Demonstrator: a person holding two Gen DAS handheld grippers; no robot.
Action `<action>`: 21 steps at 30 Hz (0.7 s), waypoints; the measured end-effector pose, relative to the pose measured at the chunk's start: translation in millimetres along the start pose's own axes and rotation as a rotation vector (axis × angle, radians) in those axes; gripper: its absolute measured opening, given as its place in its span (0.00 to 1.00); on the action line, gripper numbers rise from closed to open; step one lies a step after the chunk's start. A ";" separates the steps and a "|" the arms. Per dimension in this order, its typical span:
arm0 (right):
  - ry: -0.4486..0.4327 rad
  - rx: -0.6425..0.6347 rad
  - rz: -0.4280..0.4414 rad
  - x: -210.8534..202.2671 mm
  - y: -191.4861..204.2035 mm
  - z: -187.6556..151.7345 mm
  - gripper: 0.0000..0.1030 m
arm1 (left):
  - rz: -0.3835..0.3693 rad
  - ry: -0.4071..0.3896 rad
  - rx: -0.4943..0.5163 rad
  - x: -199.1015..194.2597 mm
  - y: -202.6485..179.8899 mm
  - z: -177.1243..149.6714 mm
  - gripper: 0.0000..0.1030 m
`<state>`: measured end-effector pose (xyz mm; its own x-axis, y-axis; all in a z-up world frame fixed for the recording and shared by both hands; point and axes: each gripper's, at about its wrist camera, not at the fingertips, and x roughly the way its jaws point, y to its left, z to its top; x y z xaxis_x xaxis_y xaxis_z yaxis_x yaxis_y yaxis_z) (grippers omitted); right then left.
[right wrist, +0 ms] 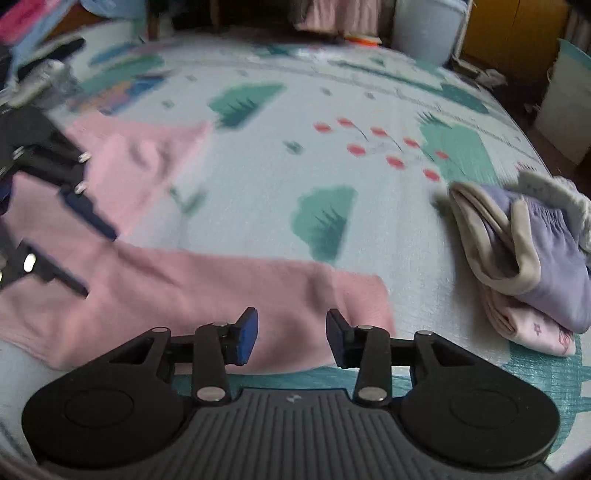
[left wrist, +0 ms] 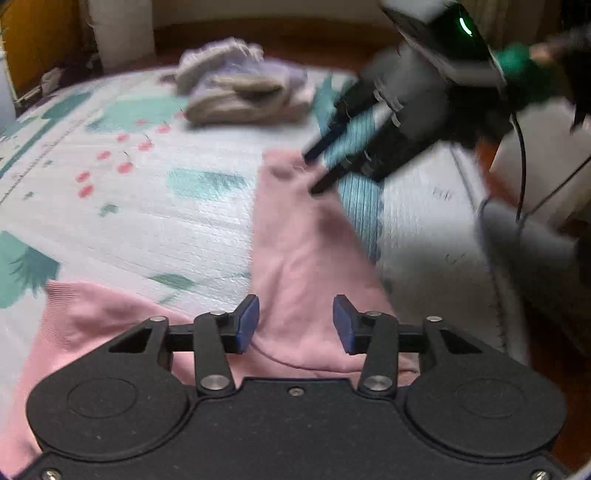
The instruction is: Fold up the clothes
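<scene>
A pink garment (left wrist: 295, 251) lies spread on a patterned mat (left wrist: 184, 229), with one long sleeve (right wrist: 229, 280) stretched across the right wrist view. My left gripper (left wrist: 295, 321) hovers open just above the garment's body, nothing between its blue pads. My right gripper (right wrist: 291, 334) is also open, low over the end of the sleeve near its cuff (right wrist: 365, 295). The left wrist view shows the right gripper (left wrist: 316, 171) from outside, fingers apart at the sleeve's far end. In the right wrist view the left gripper (right wrist: 98, 262) sits at the left edge, blurred.
A pile of folded clothes (right wrist: 524, 266), lilac and grey over pale pink, rests on the mat (right wrist: 295, 166) at the right; it appears far back in the left wrist view (left wrist: 240, 92). Loose clothes (right wrist: 33, 44) lie far left. A white bin (right wrist: 428, 29) stands beyond the mat.
</scene>
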<state>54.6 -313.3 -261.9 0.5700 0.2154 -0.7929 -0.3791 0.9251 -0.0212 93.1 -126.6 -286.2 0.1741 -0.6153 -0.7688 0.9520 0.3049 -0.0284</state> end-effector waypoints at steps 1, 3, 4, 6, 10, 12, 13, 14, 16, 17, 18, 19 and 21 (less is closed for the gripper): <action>-0.011 -0.013 0.032 -5.9 9.1 0.1 0.41 | 0.019 0.004 -0.005 -5.4 5.3 -4.4 0.43; -0.005 -0.054 0.109 -12.7 32.9 -0.9 0.42 | 0.048 0.036 -0.032 -11.5 16.1 -15.4 0.43; -0.005 -0.079 0.152 -14.9 45.5 -1.9 0.42 | 0.059 0.053 -0.047 -13.5 20.1 -20.7 0.43; 0.005 -0.149 0.230 -17.1 74.4 -4.5 0.42 | 0.053 0.070 -0.053 -16.1 20.2 -28.0 0.43; 0.028 -0.257 0.352 -18.4 123.1 -10.3 0.42 | 0.012 0.087 -0.041 -19.0 12.3 -39.1 0.43; 0.001 -0.289 0.359 -20.4 137.5 -14.0 0.42 | -0.016 0.081 -0.021 -23.2 5.5 -41.8 0.43; -0.009 -0.309 0.362 -20.8 143.6 -16.0 0.42 | -0.027 0.080 -0.024 -22.4 4.0 -43.9 0.43; -0.009 -0.339 0.359 -20.0 149.2 -18.6 0.42 | -0.034 0.084 -0.023 -21.4 2.4 -45.4 0.41; -0.007 -0.394 0.348 -17.4 159.9 -23.6 0.41 | -0.041 0.101 -0.014 -18.9 -1.1 -46.6 0.33; 0.013 -0.401 0.335 -12.8 162.4 -25.3 0.42 | -0.044 0.109 -0.009 -17.7 -2.8 -47.2 0.33; 0.054 -0.385 0.338 -6.2 162.4 -26.6 0.43 | -0.048 0.118 -0.004 -16.4 -4.6 -47.7 0.33; 0.081 -0.373 0.340 -1.0 162.3 -28.0 0.45 | -0.051 0.127 0.001 -15.2 -6.3 -48.3 0.33; 0.085 -0.374 0.346 0.2 163.1 -27.4 0.48 | -0.058 0.144 0.010 -12.8 -9.7 -49.5 0.33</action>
<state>-27.1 -170.9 -282.2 0.3093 0.4484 -0.8386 -0.7787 0.6256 0.0473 69.1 -85.7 -307.7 0.0818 -0.5209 -0.8497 0.9620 0.2641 -0.0693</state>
